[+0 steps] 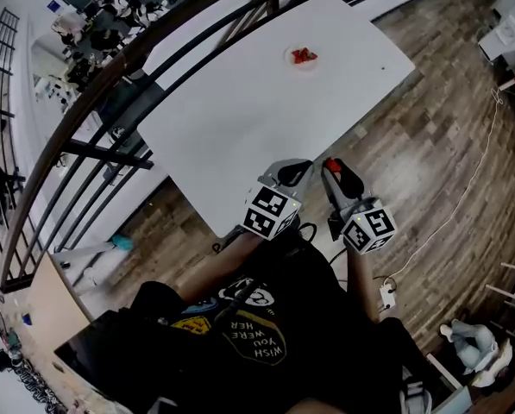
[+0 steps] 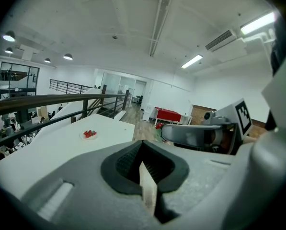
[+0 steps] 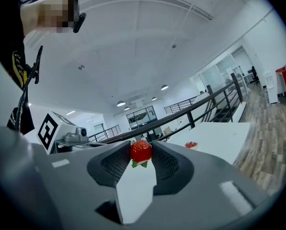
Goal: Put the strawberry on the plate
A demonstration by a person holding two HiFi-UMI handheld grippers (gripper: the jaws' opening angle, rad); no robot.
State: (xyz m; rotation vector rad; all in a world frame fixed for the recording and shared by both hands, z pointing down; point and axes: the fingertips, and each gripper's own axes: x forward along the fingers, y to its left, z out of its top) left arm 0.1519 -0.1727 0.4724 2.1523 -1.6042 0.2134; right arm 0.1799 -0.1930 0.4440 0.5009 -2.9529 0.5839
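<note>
Right gripper (image 3: pixel 141 158), lower centre of its own view: jaws closed on a red strawberry (image 3: pixel 141 151), green leaves hanging below. Left gripper (image 2: pixel 143 163): jaws together, nothing between them. In the head view both grippers sit at centre frame by the near edge of the white table (image 1: pixel 240 119); the plate (image 1: pixel 303 66), bearing red fruit (image 1: pixel 304 55), lies at upper centre, well apart from them

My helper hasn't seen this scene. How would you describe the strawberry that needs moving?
Find the white table; the right gripper hangs by its near edge. The strawberry is pinched between that gripper's jaws, up in the air, green leaves at its base. That sets it apart from the red ones lying on the plate at the table's far end.
</note>
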